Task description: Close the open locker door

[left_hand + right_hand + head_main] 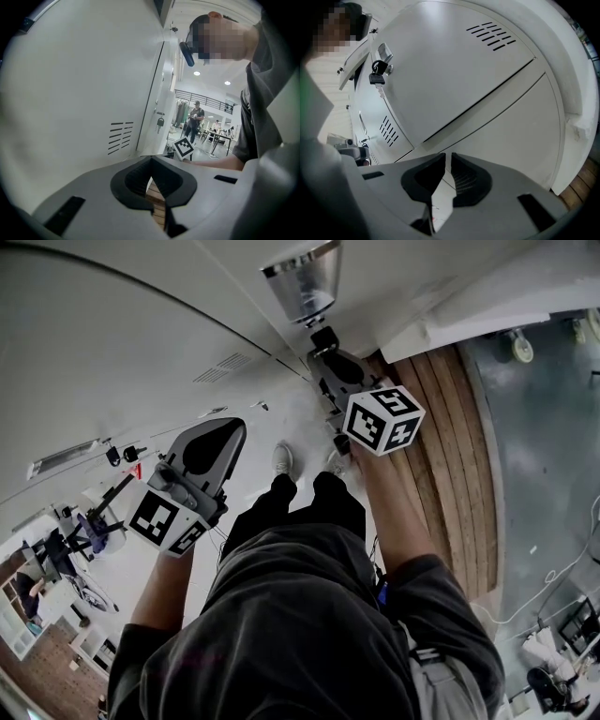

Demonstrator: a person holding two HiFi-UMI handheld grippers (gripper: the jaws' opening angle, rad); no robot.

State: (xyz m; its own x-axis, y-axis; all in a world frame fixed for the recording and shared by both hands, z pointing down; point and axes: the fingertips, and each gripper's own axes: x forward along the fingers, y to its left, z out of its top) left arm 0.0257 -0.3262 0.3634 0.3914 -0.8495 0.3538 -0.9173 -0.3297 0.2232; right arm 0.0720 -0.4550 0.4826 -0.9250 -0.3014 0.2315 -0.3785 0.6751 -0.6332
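The left hand-held gripper (pixel 151 161) is clenched on nothing. Its dark pads meet at the tips, and only wooden planks (pixel 157 206) show through the slit below them. Close on its left a white locker door (pixel 70 93) fills the view. The door's vent slots (pixel 119 138) sit just ahead and to the left of the jaw tips. Its long edge runs upward past them, and a neighbouring door with a hanging key (pixel 160 123) lies just beyond that edge. This view does not show whether the near door stands ajar or flush. Farther ahead a person (pixel 194 119) stands in an open room.

The right hand-held gripper (pixel 446 157) is also clenched and empty, with only a thin slit between its ribbed pads. Directly ahead of it and above the tips is a locker door (pixel 440 70) with vent slots (pixel 492 35) at the upper right. A key and tag (pixel 376 75) hang from its lock to the upper left. A dark seam crosses just beyond the jaw tips and divides this door from the panel (pixel 501 131) below it.

From the head view, the left hand-held gripper (pixel 214 448) and the right hand-held gripper (pixel 337 367) both point toward the bank of lockers (pixel 112 343). They are apart, and the right one is nearer to it. The planks (pixel 450 446) lie to the right of the right one. A white shoe (pixel 282 458) shows between the two.
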